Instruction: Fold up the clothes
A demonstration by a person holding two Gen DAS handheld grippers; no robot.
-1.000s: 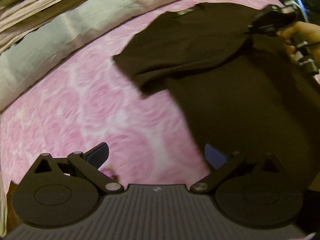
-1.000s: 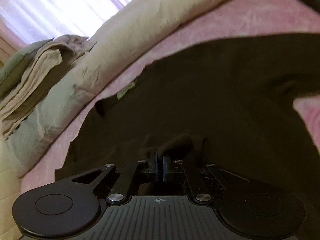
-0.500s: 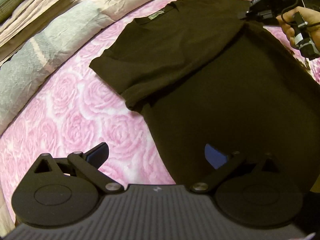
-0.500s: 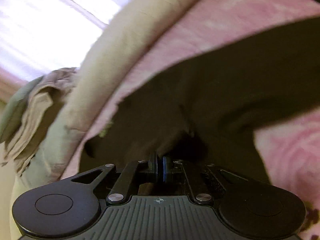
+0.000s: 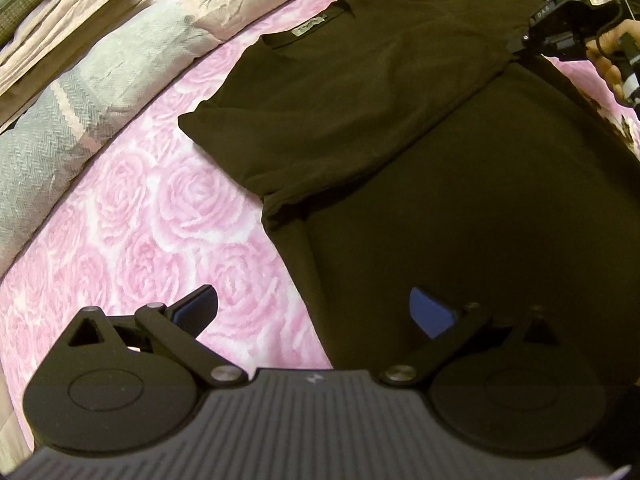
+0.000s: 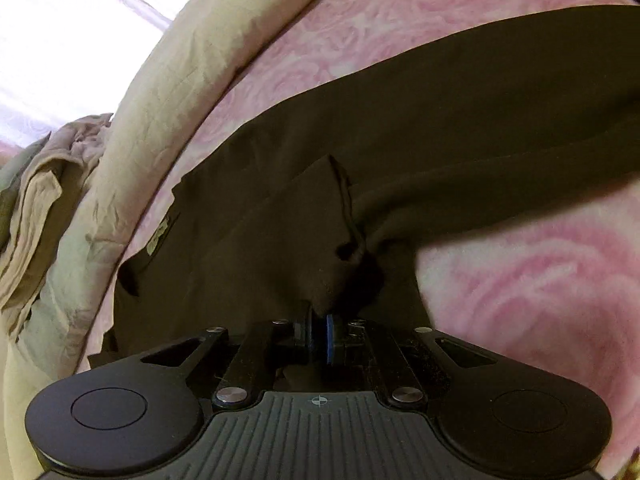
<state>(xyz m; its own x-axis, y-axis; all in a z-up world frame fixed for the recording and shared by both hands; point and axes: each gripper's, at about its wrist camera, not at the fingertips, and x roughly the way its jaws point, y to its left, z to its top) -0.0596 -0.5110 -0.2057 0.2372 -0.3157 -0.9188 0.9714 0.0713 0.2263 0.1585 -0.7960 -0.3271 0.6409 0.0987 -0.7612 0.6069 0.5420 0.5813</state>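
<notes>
A dark brown T-shirt (image 5: 400,128) lies spread on a pink rose-patterned bedspread (image 5: 152,208), collar and label toward the far side, one sleeve pointing left. My left gripper (image 5: 316,312) hangs open above the shirt's near left edge, blue pads apart, nothing between them. In the left wrist view my right gripper (image 5: 516,42) pinches the shirt's far right sleeve, held by a hand (image 5: 608,52). Seen from the right wrist, that gripper (image 6: 320,334) is shut on a bunched fold of the T-shirt (image 6: 400,152), which is lifted slightly off the bed.
A rolled grey and beige blanket (image 5: 100,80) runs along the far side of the bed, with folded beige and green clothes (image 5: 60,4) stacked behind it. A bright curtained window (image 6: 60,40) lies beyond. Bare bedspread (image 6: 540,280) shows to the right of the held sleeve.
The left gripper has swung right and pulled back, bringing the whole shirt into view. The right gripper, still shut on the sleeve, has drawn it outward and dropped low toward the bedspread.
</notes>
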